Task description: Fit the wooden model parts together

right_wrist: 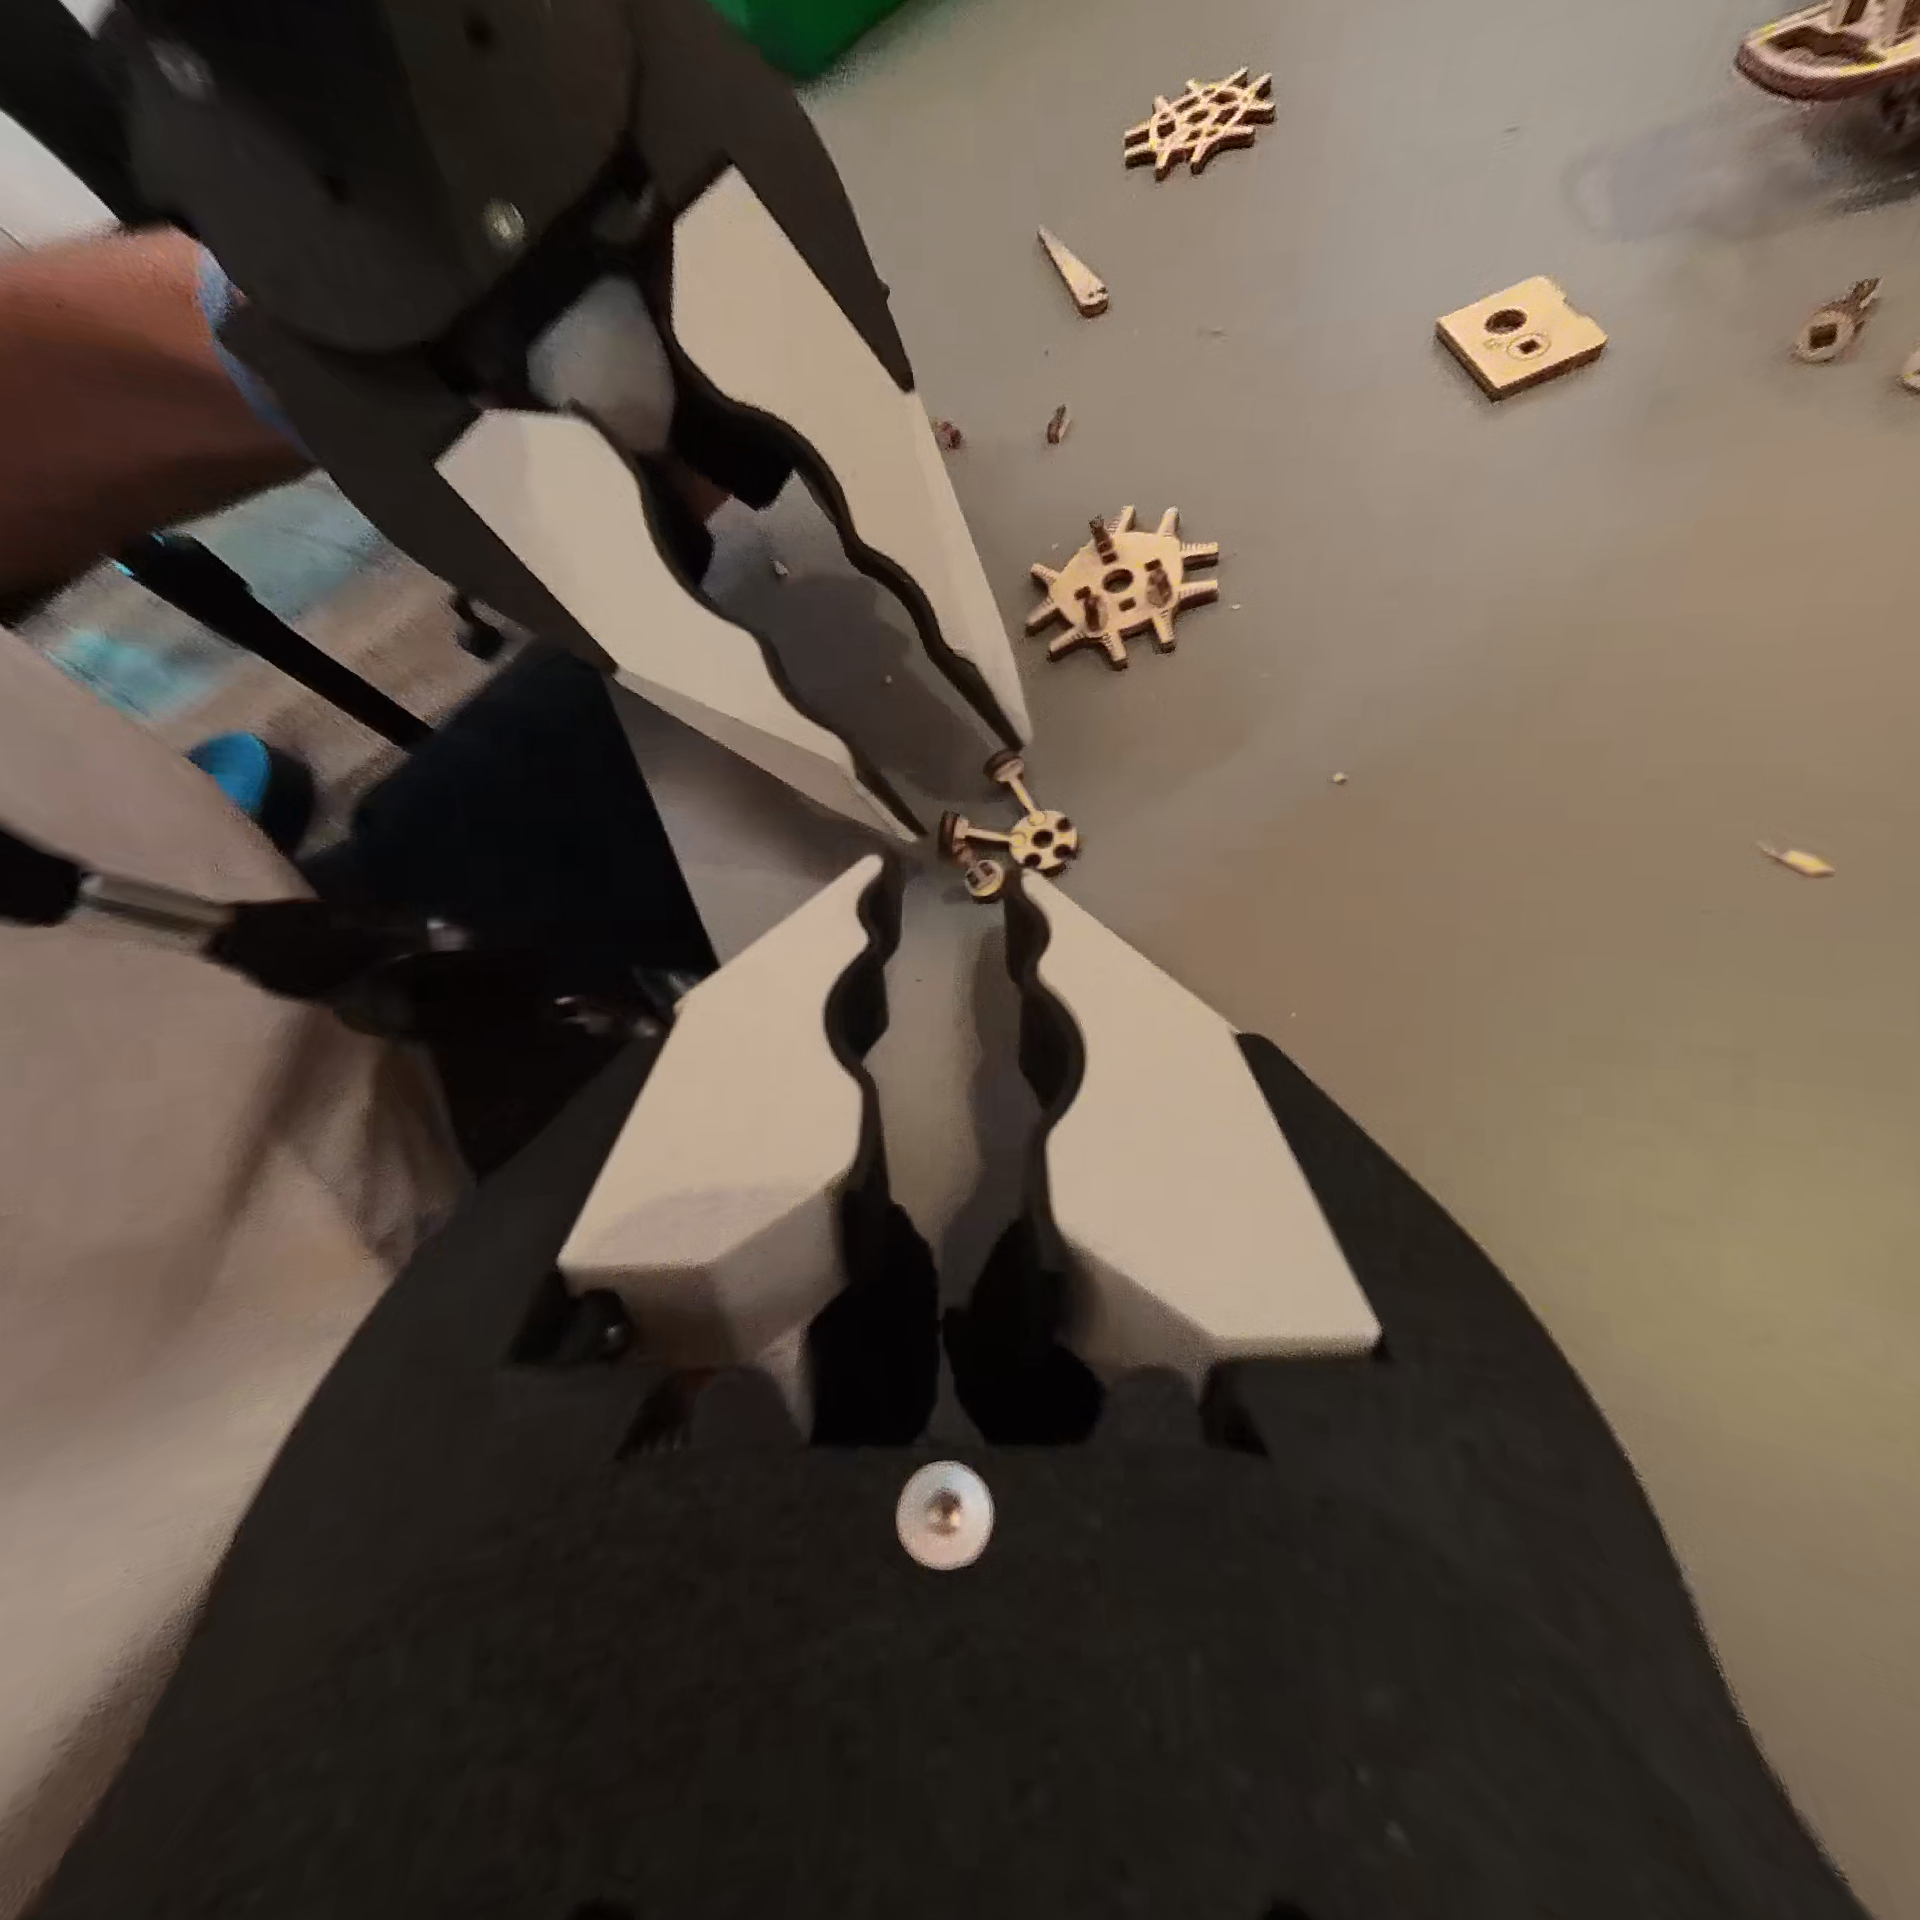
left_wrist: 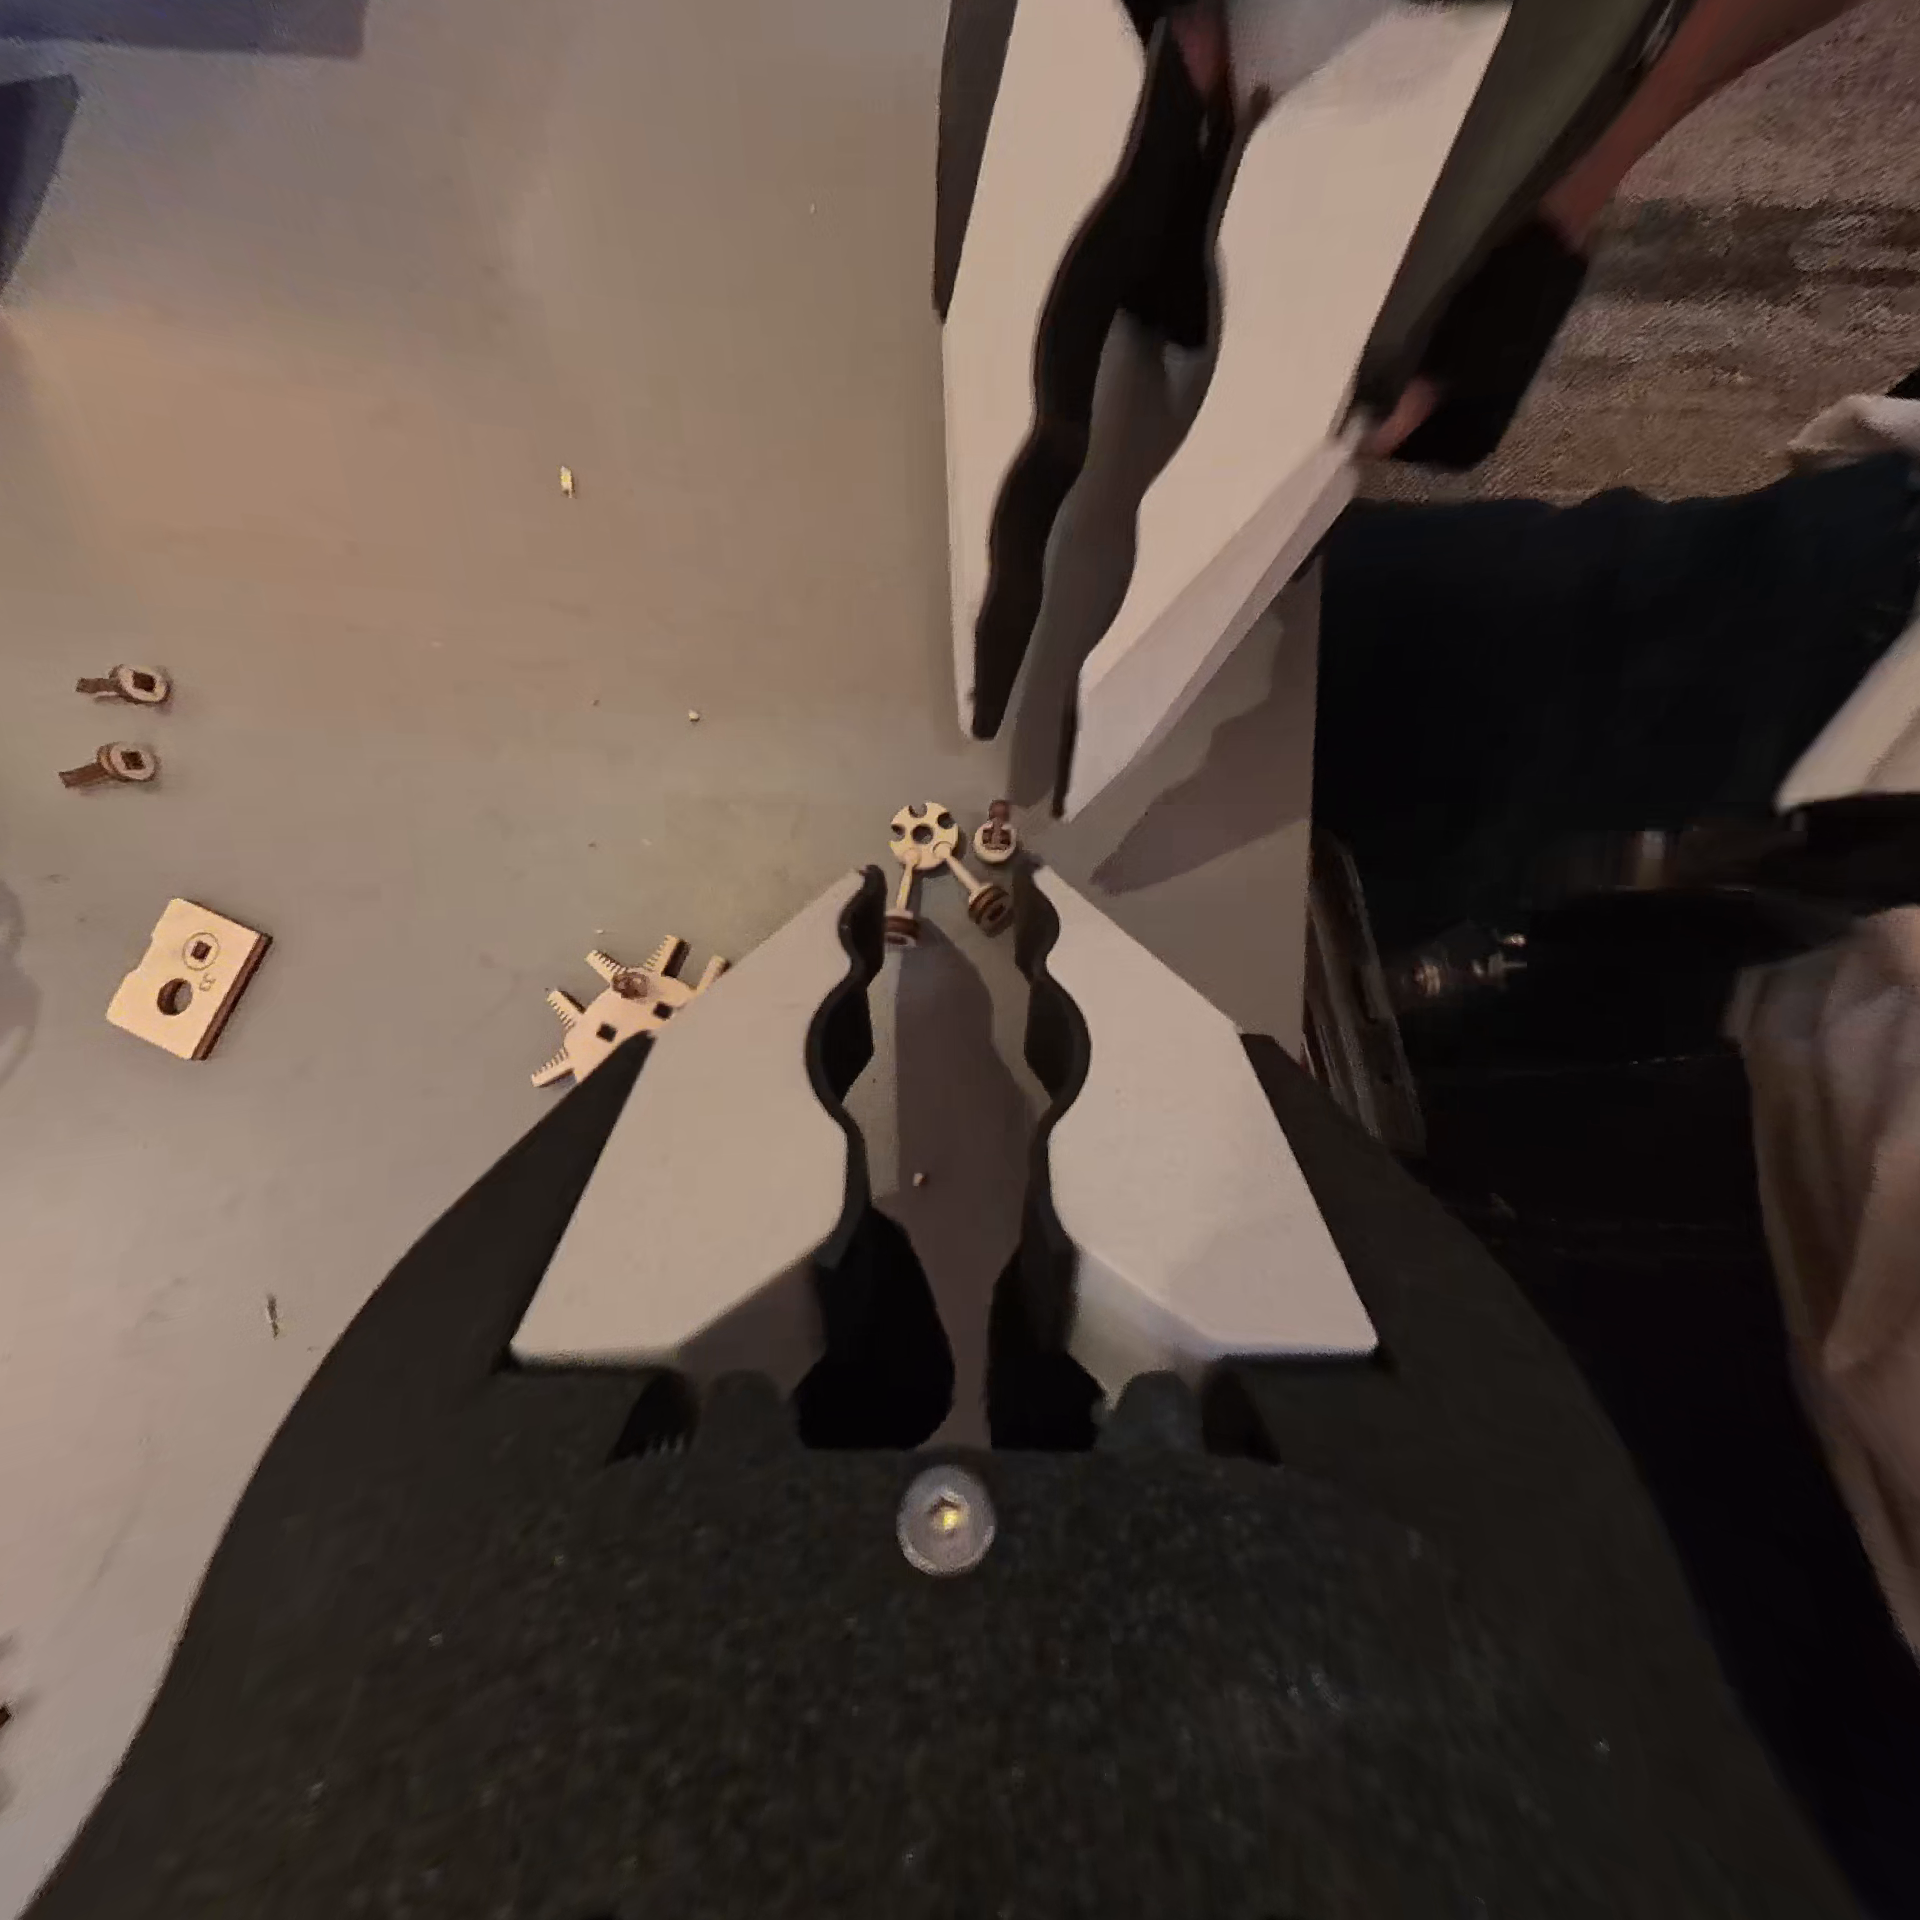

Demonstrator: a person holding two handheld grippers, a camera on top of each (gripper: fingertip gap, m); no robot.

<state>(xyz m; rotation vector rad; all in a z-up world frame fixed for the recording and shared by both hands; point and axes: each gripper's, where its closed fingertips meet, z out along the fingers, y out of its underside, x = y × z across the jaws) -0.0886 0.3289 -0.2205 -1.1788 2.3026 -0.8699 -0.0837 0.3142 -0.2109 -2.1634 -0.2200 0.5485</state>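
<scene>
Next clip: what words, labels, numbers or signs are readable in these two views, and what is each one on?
Square wooden plate: a tiny engraved mark beside its holes, too small and blurred to read.
Toothed wooden piece: no writing visible.
Round hub with two rods: no writing visible.
No text is legible in either view.

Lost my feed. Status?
Left tongs open, right tongs open, both at the small hub piece on table. Loose peg beside it.
</scene>
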